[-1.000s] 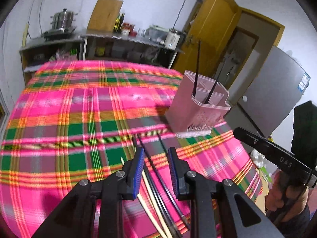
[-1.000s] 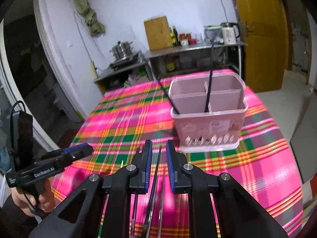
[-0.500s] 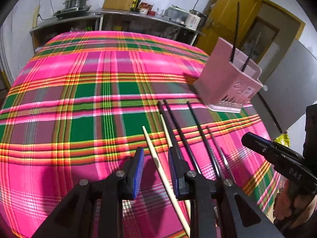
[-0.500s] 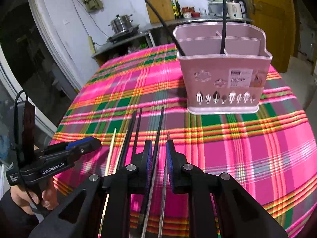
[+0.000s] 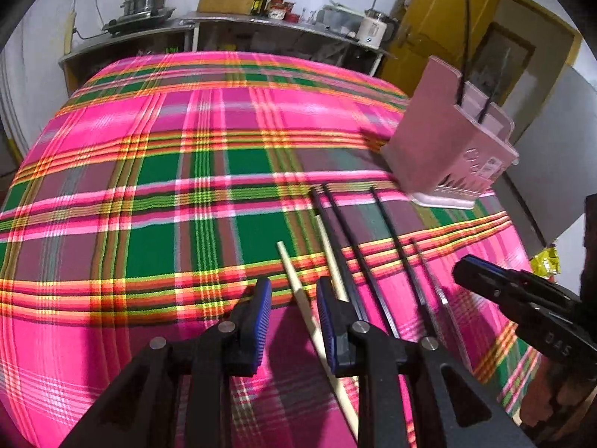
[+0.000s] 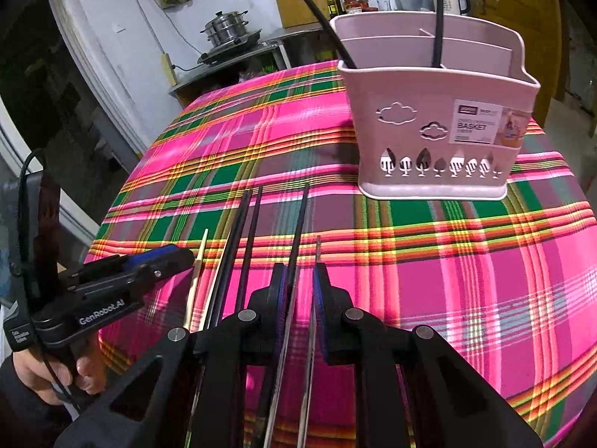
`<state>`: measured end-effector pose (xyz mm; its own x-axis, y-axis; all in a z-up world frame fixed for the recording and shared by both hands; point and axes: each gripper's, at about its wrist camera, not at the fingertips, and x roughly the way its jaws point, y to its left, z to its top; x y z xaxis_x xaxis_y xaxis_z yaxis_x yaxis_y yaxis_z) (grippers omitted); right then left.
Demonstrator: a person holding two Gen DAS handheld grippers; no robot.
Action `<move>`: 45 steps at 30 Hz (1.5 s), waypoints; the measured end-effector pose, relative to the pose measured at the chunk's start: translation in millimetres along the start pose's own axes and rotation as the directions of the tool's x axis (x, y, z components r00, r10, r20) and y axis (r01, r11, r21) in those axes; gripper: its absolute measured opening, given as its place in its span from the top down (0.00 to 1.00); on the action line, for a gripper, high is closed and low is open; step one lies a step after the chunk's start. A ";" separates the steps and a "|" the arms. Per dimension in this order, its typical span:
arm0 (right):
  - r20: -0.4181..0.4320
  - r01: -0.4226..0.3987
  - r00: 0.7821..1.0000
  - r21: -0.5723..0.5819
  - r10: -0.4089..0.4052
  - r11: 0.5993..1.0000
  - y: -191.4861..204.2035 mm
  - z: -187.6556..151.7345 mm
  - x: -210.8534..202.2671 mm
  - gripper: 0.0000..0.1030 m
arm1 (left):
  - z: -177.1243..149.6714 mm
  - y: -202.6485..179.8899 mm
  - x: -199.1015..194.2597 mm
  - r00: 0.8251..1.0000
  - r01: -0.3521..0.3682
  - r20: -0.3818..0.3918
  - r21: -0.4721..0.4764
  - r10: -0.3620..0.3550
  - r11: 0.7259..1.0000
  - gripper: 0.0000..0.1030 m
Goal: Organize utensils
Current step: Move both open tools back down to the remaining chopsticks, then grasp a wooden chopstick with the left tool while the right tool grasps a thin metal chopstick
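left tongs (image 5: 293,321): jaws parted, blue pads either side of the leftmost pale wooden chopstick (image 5: 298,291), a gap visible on both sides, no pad pressing it; whether the tips touch the cloth i cannot tell.
right tongs (image 6: 300,300): jaws parted only narrowly, one black chopstick (image 6: 298,246) and a thin grey metal chopstick (image 6: 317,261) running between the pads; whether the pads press them i cannot tell.
tablecloth (image 5: 156,171): pink, green and orange plaid, covers the whole table; wide bare stretch left of the pink basket and behind the chopstick row; its right edge drops off just past the basket, its far edge ends short of the shelf.
pink basket (image 6: 433,112): upright near the cloth's right edge, partitioned inside, two black sticks (image 6: 438,15) standing in it and leaning outward; clear strip of cloth between its base and the nearest chopstick tips.
chopstick row: loose on the cloth in front of the basket, lying roughly parallel, tips toward the basket side; from the left two pale wooden ones, then black ones (image 5: 350,246), then the grey metal one nearest the basket's side; narrow gaps between neighbours.
hand (image 6: 56,373): wraps the left tool's handle beyond the near-left edge of the cloth, far from the basket.
shelf (image 5: 224,26): metal, behind the table, far from the basket's front; steamer pot, bottles and a kettle on it.
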<state>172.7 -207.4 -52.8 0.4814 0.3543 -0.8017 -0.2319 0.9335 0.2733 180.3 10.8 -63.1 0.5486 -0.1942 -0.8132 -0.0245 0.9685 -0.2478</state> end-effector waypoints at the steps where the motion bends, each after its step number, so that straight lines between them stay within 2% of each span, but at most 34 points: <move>1: -0.003 0.000 1.000 0.002 0.000 1.000 -0.3 -0.2 1.7 0.85 | 0.0 0.7 2.5 1.000 -0.002 -0.006 -0.004 0.002 1.000 0.76; 7: -0.018 0.010 1.000 0.010 -0.010 1.000 -2.5 -0.8 8.6 0.85 | 0.4 -7.0 8.2 1.000 -0.030 0.006 0.033 0.029 0.999 0.76; 8: -0.021 0.014 1.000 0.011 -0.014 1.000 -3.1 -0.7 10.2 0.85 | -0.2 -8.9 9.0 0.999 -0.042 0.010 0.047 0.041 0.998 0.78; 11: -0.031 0.022 0.999 0.012 -0.022 1.000 -5.6 -0.3 12.7 0.85 | -0.3 -9.6 10.0 0.997 -0.072 0.014 0.077 0.071 0.994 0.90; 15: -0.046 0.031 0.998 0.008 -0.031 0.999 -4.9 0.4 19.2 0.85 | 2.0 0.6 9.0 0.999 -0.050 0.001 0.067 0.050 0.996 0.93; 23: -0.077 0.068 0.995 -0.015 -0.069 0.998 -4.4 4.4 35.6 0.85 | 1.4 10.3 7.3 0.999 -0.043 -0.010 0.045 0.044 0.998 0.93; 34: -0.095 0.133 0.985 -0.089 -0.141 0.987 7.9 8.0 43.0 0.86 | 4.2 -8.7 13.9 0.990 -0.132 -0.018 0.158 0.137 0.979 0.93; 37: -0.095 0.150 0.983 -0.103 -0.160 0.983 10.2 7.3 44.1 0.91 | 6.4 -9.6 15.1 0.990 -0.138 -0.018 0.167 0.143 0.976 0.93; 45: -0.084 0.113 0.989 -0.075 -0.119 0.991 3.1 7.5 37.0 0.95 | 10.7 -4.8 9.3 0.994 -0.104 -0.022 0.141 0.109 0.984 0.95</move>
<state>196.1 -190.9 -77.6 0.4327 0.2349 -0.8704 -0.2390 0.9608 0.1404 194.5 6.0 -63.8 0.5240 -0.0913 -0.8468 0.0368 0.9957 -0.0845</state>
